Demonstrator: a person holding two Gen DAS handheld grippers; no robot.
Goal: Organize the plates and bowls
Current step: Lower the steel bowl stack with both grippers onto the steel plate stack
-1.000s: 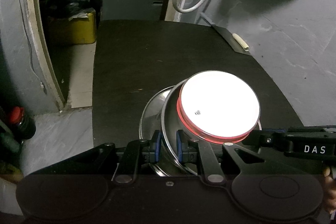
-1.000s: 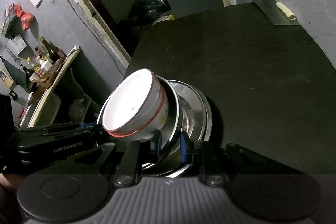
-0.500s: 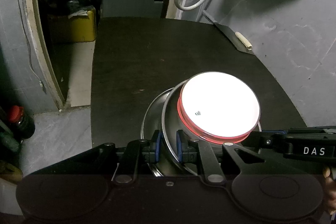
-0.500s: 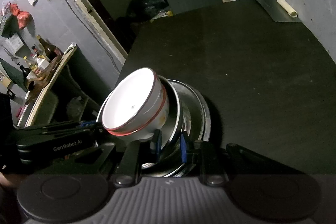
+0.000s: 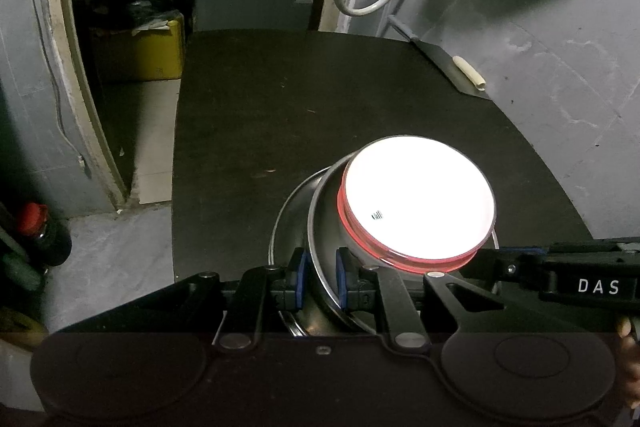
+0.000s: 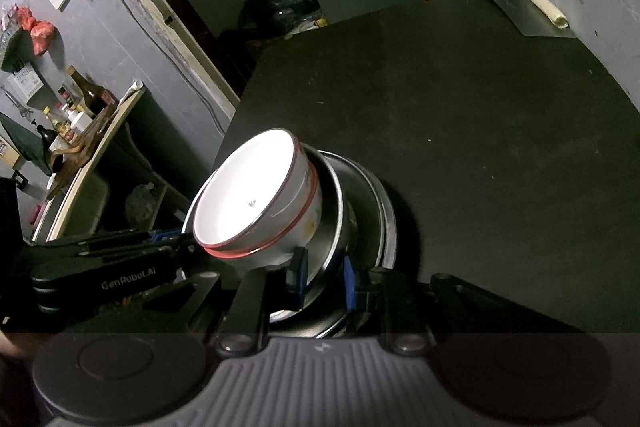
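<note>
A white bowl with a red rim [image 5: 416, 203] [image 6: 248, 199] sits inside a steel bowl [image 5: 324, 227] [image 6: 340, 211], which rests on steel plates [image 5: 288, 219] [image 6: 384, 223]. The stack is over the near part of a black table [image 5: 300, 107] [image 6: 480, 107]. My left gripper [image 5: 320, 279] is shut on the steel bowl's rim at the stack's left side. It shows from the side in the right wrist view [image 6: 180, 245]. My right gripper [image 6: 323, 279] is shut on the steel rims at the opposite side, and its arm reaches in from the right [image 5: 500, 257]. The stack looks tilted.
A cleaver [image 5: 444, 67] [image 6: 516, 7] with a pale roll [image 5: 468, 73] on its blade lies at the table's far right corner. A yellow bin [image 5: 140, 55] stands beyond the left edge. A red-capped bottle [image 5: 36, 227] is on the floor, and a shelf of bottles [image 6: 80, 115] stands left.
Both views have drifted slightly, so the table's far edge sits a little lower in frame. Both grips on the stack are unchanged.
</note>
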